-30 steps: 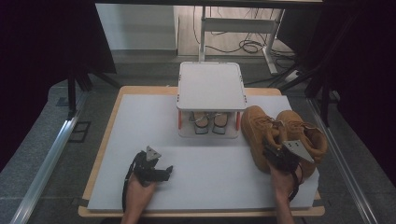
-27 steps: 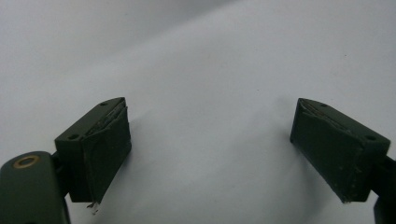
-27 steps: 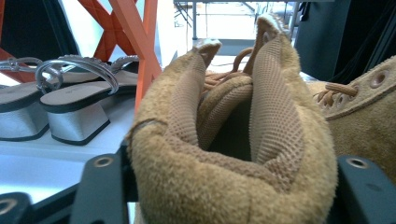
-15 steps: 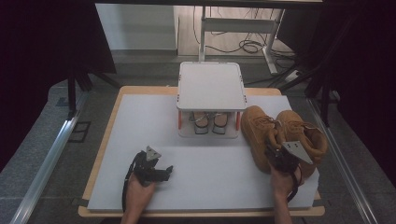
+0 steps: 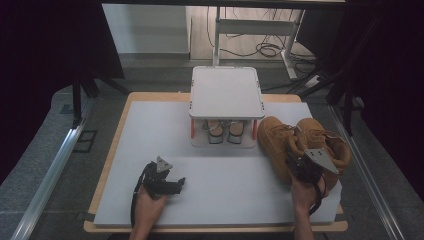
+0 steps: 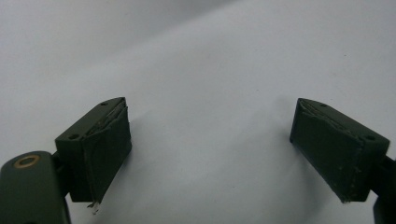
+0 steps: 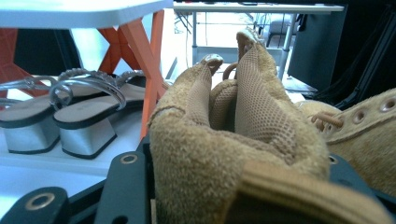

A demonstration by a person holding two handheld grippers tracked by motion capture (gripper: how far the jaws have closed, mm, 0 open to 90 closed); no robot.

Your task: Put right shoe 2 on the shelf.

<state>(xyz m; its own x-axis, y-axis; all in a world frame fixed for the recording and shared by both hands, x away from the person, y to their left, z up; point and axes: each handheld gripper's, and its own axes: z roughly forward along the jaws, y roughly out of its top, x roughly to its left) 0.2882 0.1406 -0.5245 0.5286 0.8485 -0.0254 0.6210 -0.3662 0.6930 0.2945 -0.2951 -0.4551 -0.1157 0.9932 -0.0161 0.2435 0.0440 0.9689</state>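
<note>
The high view is looking down and forward over the white table (image 5: pixel 150 140), while each gripper view is looking very closely along its own jaws, the left one sharing that table surface (image 6: pixel 210 70).

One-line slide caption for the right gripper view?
Right hand-held gripper closing on the collar of a tan suede boot, silver heeled sandals under a white shoe rack behind.

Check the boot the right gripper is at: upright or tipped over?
Upright. The tan boot stands on its sole on the white mat, collar up, with the right gripper closed on that collar.
</note>
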